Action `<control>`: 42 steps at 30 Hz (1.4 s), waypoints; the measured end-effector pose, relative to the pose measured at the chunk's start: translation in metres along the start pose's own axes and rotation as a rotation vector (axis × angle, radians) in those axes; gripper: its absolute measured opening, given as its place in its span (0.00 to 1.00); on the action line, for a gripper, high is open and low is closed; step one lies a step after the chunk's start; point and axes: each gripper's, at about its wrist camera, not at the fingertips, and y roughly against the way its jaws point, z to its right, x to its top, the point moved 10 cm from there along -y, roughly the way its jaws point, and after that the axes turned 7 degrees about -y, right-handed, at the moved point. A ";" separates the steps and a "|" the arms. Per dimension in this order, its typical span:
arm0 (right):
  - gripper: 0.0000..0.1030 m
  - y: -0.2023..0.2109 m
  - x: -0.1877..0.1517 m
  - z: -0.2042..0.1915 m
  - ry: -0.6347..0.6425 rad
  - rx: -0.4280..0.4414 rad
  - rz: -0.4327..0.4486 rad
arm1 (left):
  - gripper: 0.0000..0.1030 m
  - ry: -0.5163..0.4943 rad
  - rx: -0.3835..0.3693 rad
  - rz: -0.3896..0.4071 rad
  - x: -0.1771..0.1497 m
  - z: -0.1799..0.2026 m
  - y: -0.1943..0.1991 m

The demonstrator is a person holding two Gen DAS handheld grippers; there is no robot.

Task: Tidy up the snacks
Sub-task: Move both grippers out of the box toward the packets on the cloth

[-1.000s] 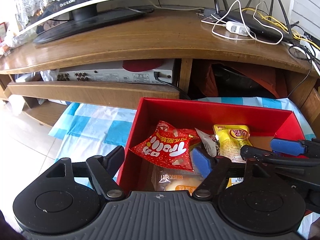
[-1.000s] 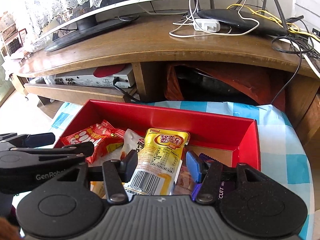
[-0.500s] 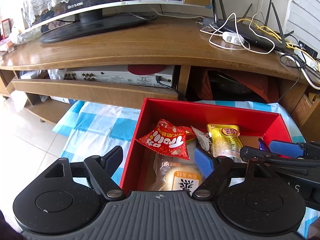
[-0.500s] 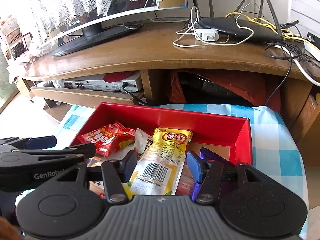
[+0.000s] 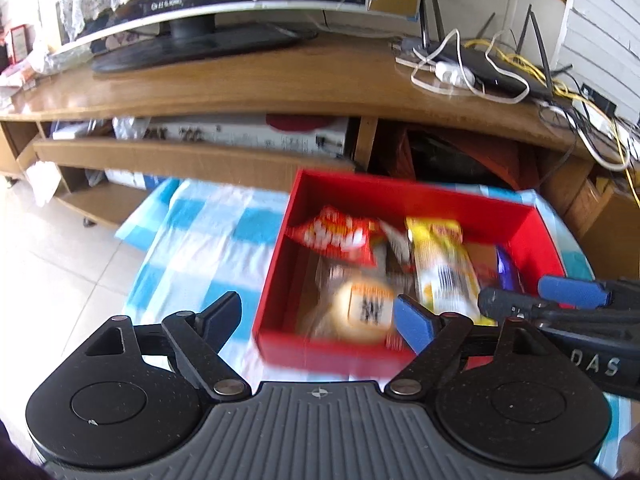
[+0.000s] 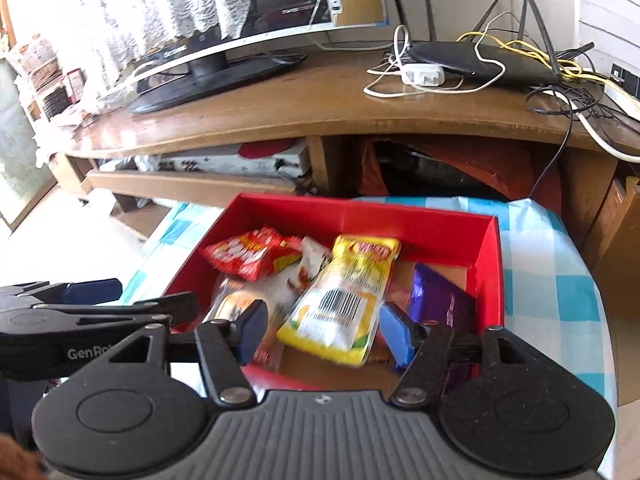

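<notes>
Left gripper (image 5: 318, 314) and right gripper (image 6: 318, 330): jaws wide apart, empty, above red box (image 6: 490, 248). Purple packet (image 6: 438, 300) clear only in right view; left view blurred.

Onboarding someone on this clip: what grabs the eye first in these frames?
The red box on the blue-checked cloth, packed with snacks: a yellow pouch lies on top in the middle, a red packet at its left, a purple wrapper at its right. Both the left gripper and the right gripper hover open at the box's near edge.
</notes>
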 end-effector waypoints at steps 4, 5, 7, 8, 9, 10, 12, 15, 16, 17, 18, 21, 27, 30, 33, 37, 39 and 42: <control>0.69 0.008 -0.022 -0.006 0.029 0.008 -0.040 | 0.85 0.011 -0.030 -0.059 -0.033 0.001 0.007; 0.69 0.010 -0.029 -0.008 0.037 0.011 -0.050 | 0.85 0.016 -0.038 -0.075 -0.042 0.002 0.009; 0.71 0.014 -0.041 -0.010 0.052 0.013 -0.073 | 0.85 0.026 -0.055 -0.110 -0.061 0.002 0.013; 0.72 0.014 -0.047 -0.011 0.056 0.014 -0.088 | 0.85 0.034 -0.062 -0.129 -0.071 0.003 0.015; 0.73 0.013 -0.052 -0.011 0.058 0.016 -0.105 | 0.85 0.040 -0.068 -0.147 -0.080 0.003 0.017; 0.73 0.013 -0.058 -0.010 0.060 0.014 -0.121 | 0.85 0.047 -0.073 -0.164 -0.088 0.005 0.020; 0.73 0.011 -0.067 -0.006 0.055 0.014 -0.150 | 0.86 0.073 -0.093 -0.199 -0.104 0.007 0.024; 0.73 0.009 -0.074 -0.001 0.040 0.019 -0.179 | 0.86 0.110 -0.111 -0.246 -0.127 0.010 0.026; 0.74 0.008 -0.076 0.000 0.037 0.021 -0.185 | 0.86 0.120 -0.099 -0.255 -0.131 0.010 0.024; 0.74 0.007 -0.077 0.001 0.036 0.023 -0.190 | 0.86 0.135 -0.090 -0.268 -0.135 0.011 0.022; 0.74 0.006 -0.078 0.001 0.035 0.024 -0.194 | 0.86 0.157 -0.093 -0.284 -0.138 0.012 0.019; 0.74 0.008 -0.080 0.001 0.038 0.035 -0.199 | 0.89 0.216 -0.101 -0.327 -0.148 0.020 0.009; 0.75 0.011 -0.083 0.009 0.036 0.041 -0.208 | 0.98 0.199 -0.012 -0.327 -0.154 0.025 -0.006; 0.75 0.009 -0.086 0.014 0.021 0.041 -0.223 | 0.99 0.220 -0.013 -0.328 -0.153 0.022 -0.008; 0.75 0.005 -0.088 0.016 0.017 0.034 -0.237 | 0.99 0.240 -0.021 -0.328 -0.152 0.016 -0.009; 0.75 -0.007 -0.092 0.014 0.024 0.021 -0.260 | 0.96 0.152 0.001 -0.324 -0.154 0.019 -0.007; 0.75 -0.013 -0.094 0.014 0.028 0.009 -0.274 | 0.87 0.038 0.034 -0.318 -0.155 0.023 -0.005; 0.75 -0.019 -0.093 0.017 0.007 0.000 -0.282 | 0.83 -0.019 0.012 -0.313 -0.158 0.023 -0.002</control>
